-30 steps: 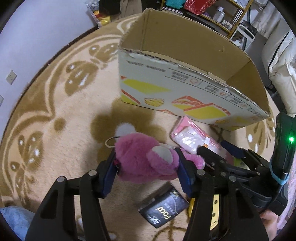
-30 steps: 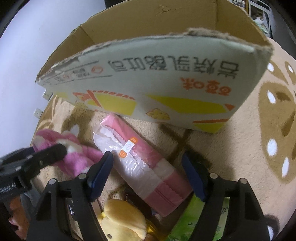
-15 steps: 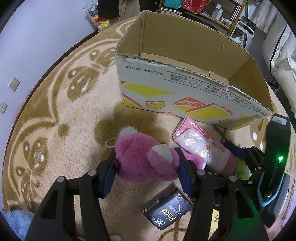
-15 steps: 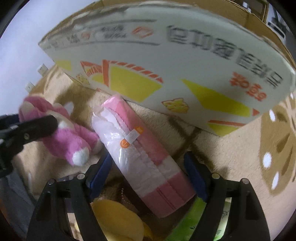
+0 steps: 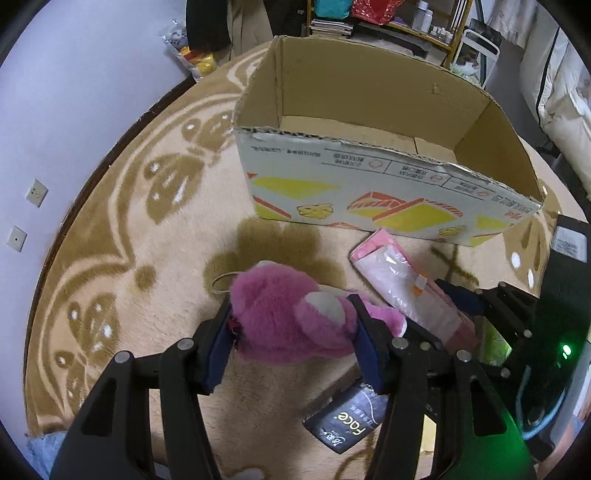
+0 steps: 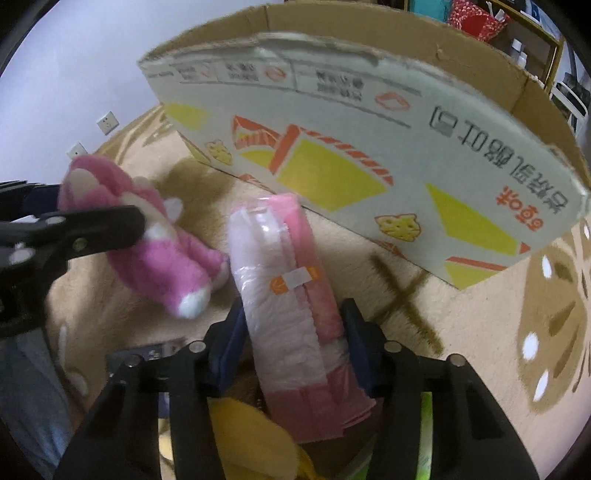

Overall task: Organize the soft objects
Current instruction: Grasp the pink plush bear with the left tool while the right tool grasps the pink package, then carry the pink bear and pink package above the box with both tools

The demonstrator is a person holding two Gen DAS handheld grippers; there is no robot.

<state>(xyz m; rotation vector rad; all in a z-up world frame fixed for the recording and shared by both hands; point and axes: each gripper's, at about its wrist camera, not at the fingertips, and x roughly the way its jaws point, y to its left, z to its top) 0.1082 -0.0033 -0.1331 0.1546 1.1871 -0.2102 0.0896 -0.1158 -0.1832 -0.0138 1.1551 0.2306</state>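
A pink plush bear (image 5: 288,325) hangs just above the carpet, with my left gripper (image 5: 290,314) shut on its body. The right wrist view shows the same bear (image 6: 155,254) at the left, one left finger (image 6: 92,232) across it. A pink and white soft tissue pack (image 6: 284,288) lies lengthwise between the pads of my right gripper (image 6: 293,314). Its jaws are closing, and the pads touch both sides of the pack. In the left wrist view the pack (image 5: 399,280) lies right of the bear. An open cardboard box (image 5: 369,177) stands right behind both.
A black packet marked "Face" (image 5: 351,421) lies on the patterned carpet (image 5: 147,258) under my left gripper. A yellow plush toy (image 6: 251,428) and a green packet (image 6: 424,435) lie beneath my right gripper. The box wall (image 6: 369,140) is close ahead. Shelves (image 5: 406,22) stand behind.
My right gripper has rolled, moved sideways and narrowed its jaws onto the pink pack, which now runs straight between them. My left gripper keeps its hold on the bear, almost still.
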